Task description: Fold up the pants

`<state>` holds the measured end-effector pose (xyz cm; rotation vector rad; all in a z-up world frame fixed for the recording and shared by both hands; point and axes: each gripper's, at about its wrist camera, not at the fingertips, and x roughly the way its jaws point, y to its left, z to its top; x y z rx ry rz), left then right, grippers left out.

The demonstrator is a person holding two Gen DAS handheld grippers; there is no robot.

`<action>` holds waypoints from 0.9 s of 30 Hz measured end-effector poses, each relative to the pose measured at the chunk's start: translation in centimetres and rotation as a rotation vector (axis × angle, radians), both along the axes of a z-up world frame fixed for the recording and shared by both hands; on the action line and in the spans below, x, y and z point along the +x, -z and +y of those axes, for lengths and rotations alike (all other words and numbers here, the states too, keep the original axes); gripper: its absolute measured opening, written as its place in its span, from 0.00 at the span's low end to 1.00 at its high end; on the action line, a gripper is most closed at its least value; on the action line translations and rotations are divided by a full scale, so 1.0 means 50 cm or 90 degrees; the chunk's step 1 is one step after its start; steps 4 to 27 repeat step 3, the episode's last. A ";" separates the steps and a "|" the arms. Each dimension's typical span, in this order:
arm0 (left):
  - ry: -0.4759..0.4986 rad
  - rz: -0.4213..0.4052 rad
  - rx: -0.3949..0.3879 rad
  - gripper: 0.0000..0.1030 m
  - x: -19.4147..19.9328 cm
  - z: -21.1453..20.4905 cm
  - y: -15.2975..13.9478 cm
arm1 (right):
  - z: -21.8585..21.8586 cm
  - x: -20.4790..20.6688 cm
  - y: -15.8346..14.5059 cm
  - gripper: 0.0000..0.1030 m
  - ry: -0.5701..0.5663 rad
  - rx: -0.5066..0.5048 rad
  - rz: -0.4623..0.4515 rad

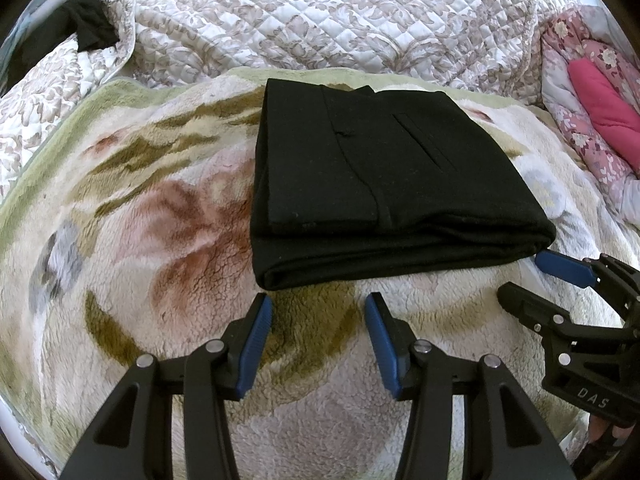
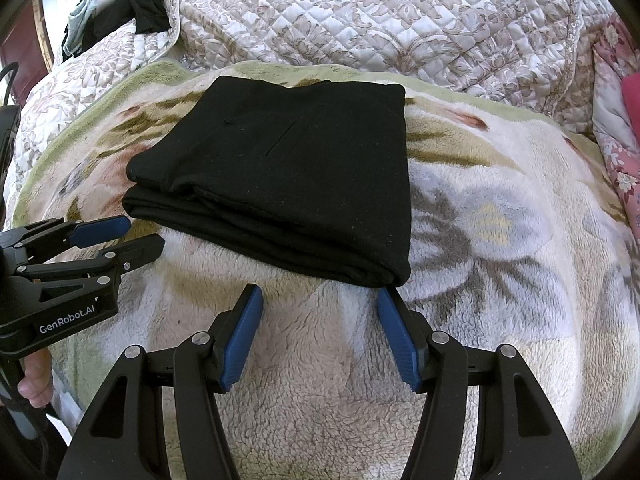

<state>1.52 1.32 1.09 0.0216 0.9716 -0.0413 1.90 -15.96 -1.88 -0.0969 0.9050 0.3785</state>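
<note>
Bed covered by a cream fleece blanket with a faded floral print and pale green border [image 1: 132, 216], on which every other item is located relative to the folded black woven pants [image 1: 384, 176]. Beyond the pants lies a quilted beige-and-white bedspread [image 1: 320, 12]; to the right of the pants, at the bed's margin, a pink floral padded quilt [image 1: 592, 92]. The pants form a compact rectangular stack of several layers, pocket slit uppermost, folded edges facing the viewer; the stack's long axis runs across both wrist views, roughly parallel to the line joining the two tools. The left black hand-held gripper with blue ribbed pads [image 1: 318, 300] hangs just short of the near edge of the pants, toward their left half, jaws moderately wide and holding nothing. The right black hand-held gripper with blue ribbed pads [image 2: 320, 292] sits just short of the near right corner of the pants, jaws somewhat wider, likewise empty; its right pad tip appears almost to touch that corner. Both tools point forward and downward at the pants, about equally near. Judged from the layering, folding seems essentially complete; any further move would go forward onto the near edge.
</note>
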 end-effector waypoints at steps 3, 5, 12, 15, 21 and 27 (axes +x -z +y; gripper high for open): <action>0.000 0.000 0.000 0.50 -0.001 0.001 0.000 | 0.001 0.000 0.000 0.59 0.000 0.000 0.000; 0.000 0.000 0.000 0.50 -0.001 0.001 0.000 | 0.001 0.000 0.000 0.59 0.000 0.000 0.000; 0.000 0.000 0.000 0.50 -0.001 0.001 0.000 | 0.001 0.000 0.000 0.59 0.000 0.000 0.000; 0.000 0.000 0.000 0.50 -0.001 0.001 0.000 | 0.001 0.000 0.000 0.59 0.000 0.000 0.000; 0.000 0.000 0.000 0.50 -0.001 0.001 0.000 | 0.001 0.000 0.000 0.59 0.000 0.000 0.000; 0.000 0.000 0.000 0.50 -0.001 0.001 0.000 | 0.001 0.000 0.000 0.59 0.000 0.000 0.000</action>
